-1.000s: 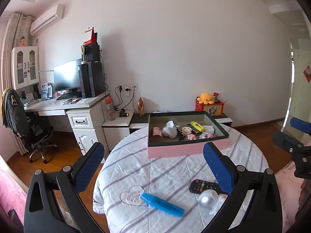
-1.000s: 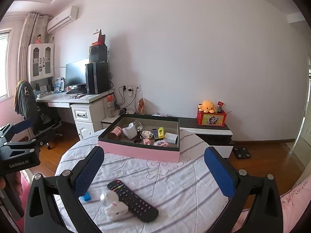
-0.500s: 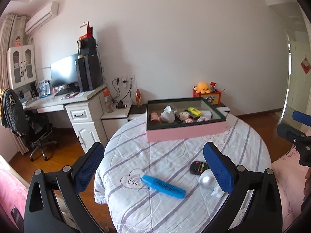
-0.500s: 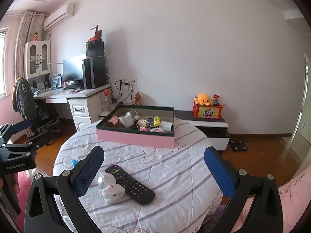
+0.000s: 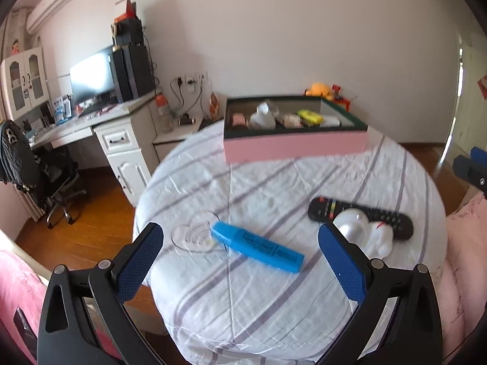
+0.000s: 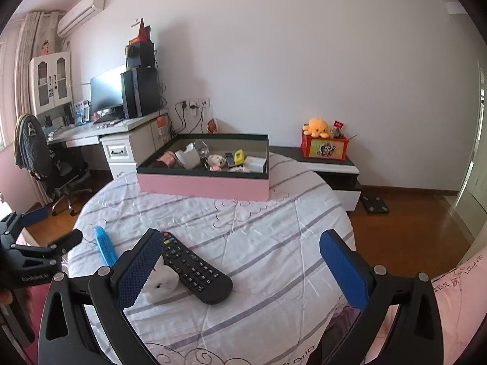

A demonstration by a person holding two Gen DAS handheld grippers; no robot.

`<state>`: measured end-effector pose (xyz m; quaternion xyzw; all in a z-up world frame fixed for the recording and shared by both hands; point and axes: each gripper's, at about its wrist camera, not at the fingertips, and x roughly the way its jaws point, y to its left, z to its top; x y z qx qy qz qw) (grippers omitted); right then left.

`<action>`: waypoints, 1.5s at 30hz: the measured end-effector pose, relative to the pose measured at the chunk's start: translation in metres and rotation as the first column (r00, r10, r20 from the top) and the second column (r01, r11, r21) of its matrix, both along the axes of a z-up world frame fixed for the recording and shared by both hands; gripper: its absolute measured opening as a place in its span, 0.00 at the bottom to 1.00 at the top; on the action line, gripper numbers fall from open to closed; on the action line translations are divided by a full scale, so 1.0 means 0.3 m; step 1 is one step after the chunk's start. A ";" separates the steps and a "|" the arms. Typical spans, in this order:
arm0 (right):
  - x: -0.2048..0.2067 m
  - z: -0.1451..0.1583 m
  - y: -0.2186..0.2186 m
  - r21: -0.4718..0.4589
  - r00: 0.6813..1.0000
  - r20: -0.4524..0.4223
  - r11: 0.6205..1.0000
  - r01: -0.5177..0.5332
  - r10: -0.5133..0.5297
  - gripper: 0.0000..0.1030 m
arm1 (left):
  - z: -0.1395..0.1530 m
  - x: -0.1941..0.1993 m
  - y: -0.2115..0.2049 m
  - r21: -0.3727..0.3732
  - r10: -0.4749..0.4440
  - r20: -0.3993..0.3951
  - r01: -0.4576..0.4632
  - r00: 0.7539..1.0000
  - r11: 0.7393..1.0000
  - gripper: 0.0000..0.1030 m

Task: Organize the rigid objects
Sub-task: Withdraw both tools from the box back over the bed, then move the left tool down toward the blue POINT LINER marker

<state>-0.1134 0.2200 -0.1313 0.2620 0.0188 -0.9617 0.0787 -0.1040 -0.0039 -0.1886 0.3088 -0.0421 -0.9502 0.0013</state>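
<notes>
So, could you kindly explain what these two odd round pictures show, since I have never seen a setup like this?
There is no robot here: a person holds a two-finger gripper in each hand, and a fisheye camera on each looks forward between its blue-padded fingers. One picture comes from the left gripper, the other from the right gripper. Both are open and hold nothing.

Ahead is a round table under a striped white cloth. On it lie a blue highlighter, a black remote control and a small white figurine that touches the remote. At the far side stands a pink box, already holding several small things. The left gripper faces the highlighter; the right one is near the figurine and remote. Each gripper also shows at the edge of the other's picture.
</notes>
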 end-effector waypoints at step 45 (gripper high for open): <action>-0.232 -0.259 -0.045 0.047 0.943 0.245 0.969 -0.242 0.224 1.00 | -0.213 -0.256 -0.075 0.154 0.044 0.230 -0.081 0.972 0.985 1.00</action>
